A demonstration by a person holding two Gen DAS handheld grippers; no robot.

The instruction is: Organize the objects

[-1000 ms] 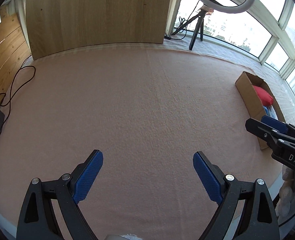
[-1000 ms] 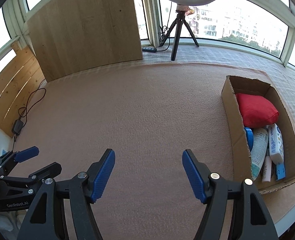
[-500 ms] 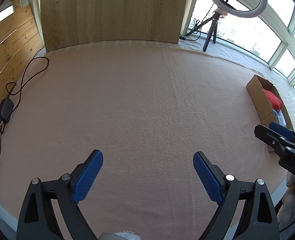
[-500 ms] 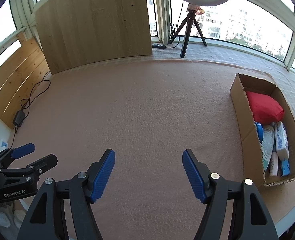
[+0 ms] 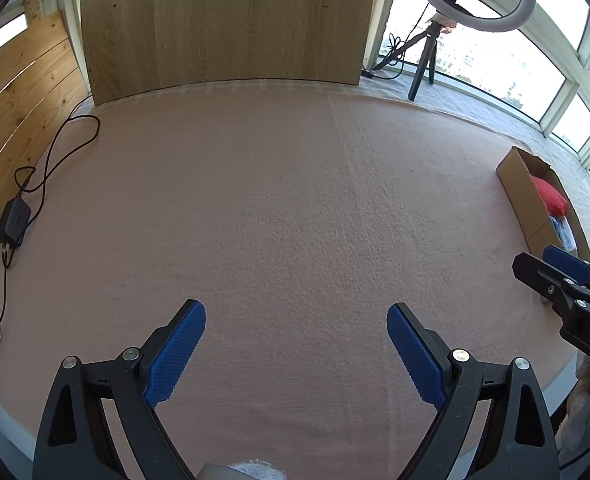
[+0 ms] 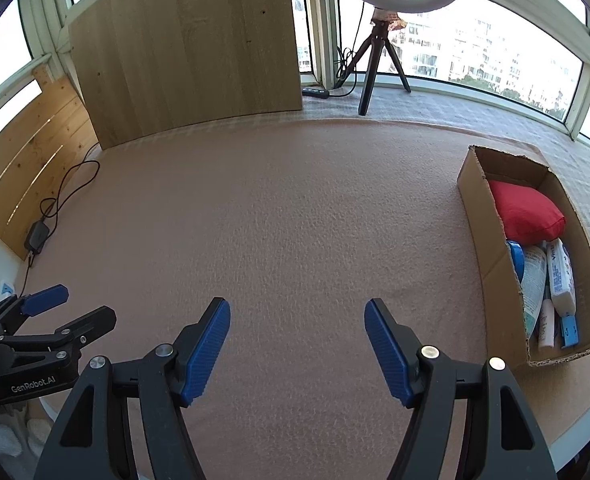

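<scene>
At the left edge of the pink-covered desk [image 6: 295,220] hangs the left gripper [image 6: 77,306], marked "GenRobot.AI", jaws spread with nothing between them. The right gripper [image 6: 297,330] hovers mid-desk, likewise open and empty; from the left wrist view its side reads "DAS". By the right edge sits the cardboard box [image 6: 481,216], holding a red pillow [image 6: 525,212] and a white pack [image 6: 560,276] lettered "Vin".

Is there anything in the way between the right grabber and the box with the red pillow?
Nothing visible. Only bare pink cloth lies between the right gripper and the cardboard box. Its jaws are open and empty. The red pillow already sits inside the box.
</scene>
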